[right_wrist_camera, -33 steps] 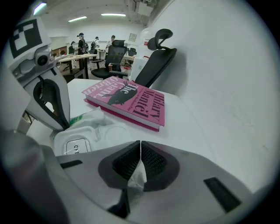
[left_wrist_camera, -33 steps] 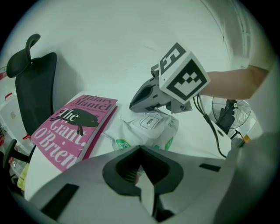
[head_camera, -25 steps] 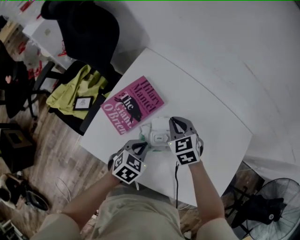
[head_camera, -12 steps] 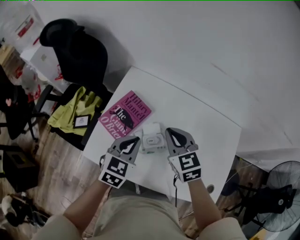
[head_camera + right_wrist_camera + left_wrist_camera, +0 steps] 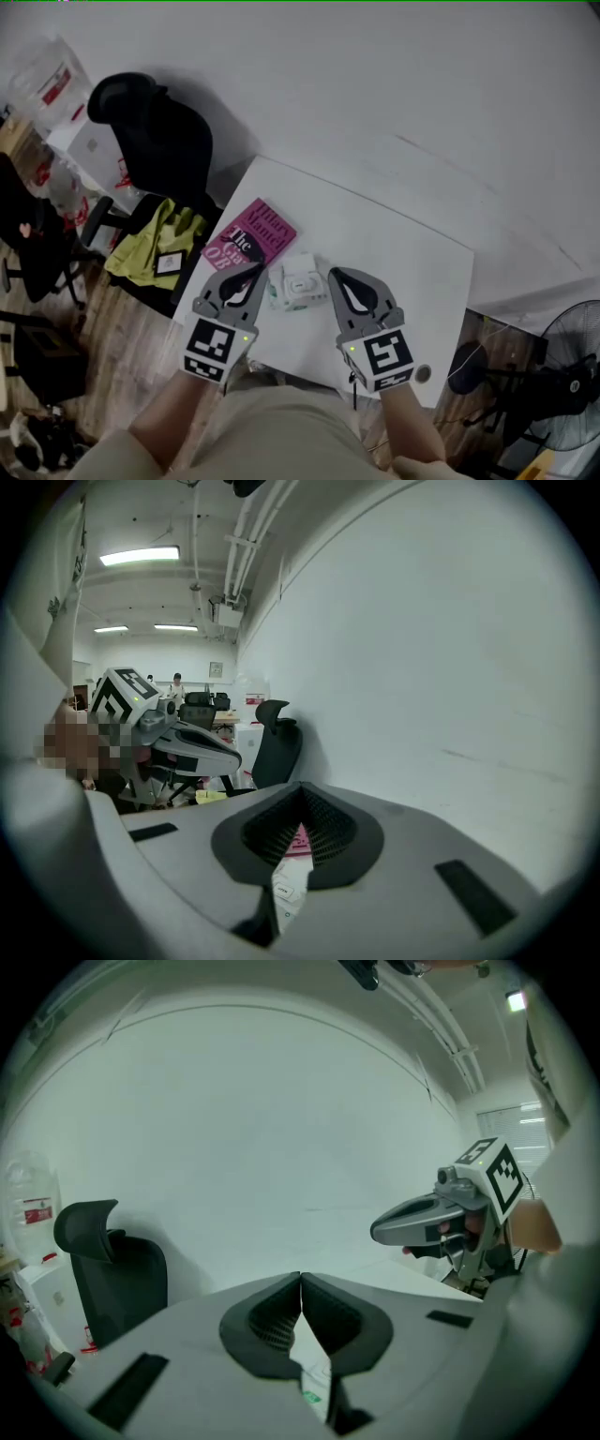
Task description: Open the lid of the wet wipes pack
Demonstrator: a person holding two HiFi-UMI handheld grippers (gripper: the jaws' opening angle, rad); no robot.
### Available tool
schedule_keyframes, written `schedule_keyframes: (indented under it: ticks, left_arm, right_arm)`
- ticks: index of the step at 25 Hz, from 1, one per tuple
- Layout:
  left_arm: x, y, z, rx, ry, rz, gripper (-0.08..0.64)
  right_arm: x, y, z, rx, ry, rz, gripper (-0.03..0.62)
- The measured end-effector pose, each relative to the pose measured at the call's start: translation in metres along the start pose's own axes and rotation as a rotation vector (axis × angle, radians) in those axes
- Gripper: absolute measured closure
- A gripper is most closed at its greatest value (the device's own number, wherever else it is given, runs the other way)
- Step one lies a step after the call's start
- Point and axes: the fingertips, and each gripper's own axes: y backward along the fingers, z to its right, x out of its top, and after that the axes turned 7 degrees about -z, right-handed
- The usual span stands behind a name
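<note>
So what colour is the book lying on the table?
The book has a pink cover with lettering on it, clearest in the head view.

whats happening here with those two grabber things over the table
A person holds a gripper in each hand over a white table. The left gripper and right gripper are both shut and empty, flanking the wet wipes pack without gripping it. A pink book lies beside the pack. Whether the lid is open is too small to tell.
</note>
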Motion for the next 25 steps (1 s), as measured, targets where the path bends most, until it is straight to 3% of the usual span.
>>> schedule_keyframes:
  ticks: [7, 13, 25]
  left_arm:
    - [0.044, 0.042, 0.005, 0.03, -0.004, 0.118, 0.538]
    - [0.063, 0.06, 0.012, 0.054, -0.011, 0.181, 0.538]
    - [0.054, 0.059, 0.016, 0.068, -0.027, 0.136, 0.538]
  right_arm:
    - [0.036, 0.04, 0.001, -0.026, -0.008, 0.122, 0.569]
    - [0.042, 0.062, -0.012, 0.021, -0.055, 0.165, 0.569]
    - [0.028, 0.051, -0.019, 0.034, -0.006, 0.112, 0.569]
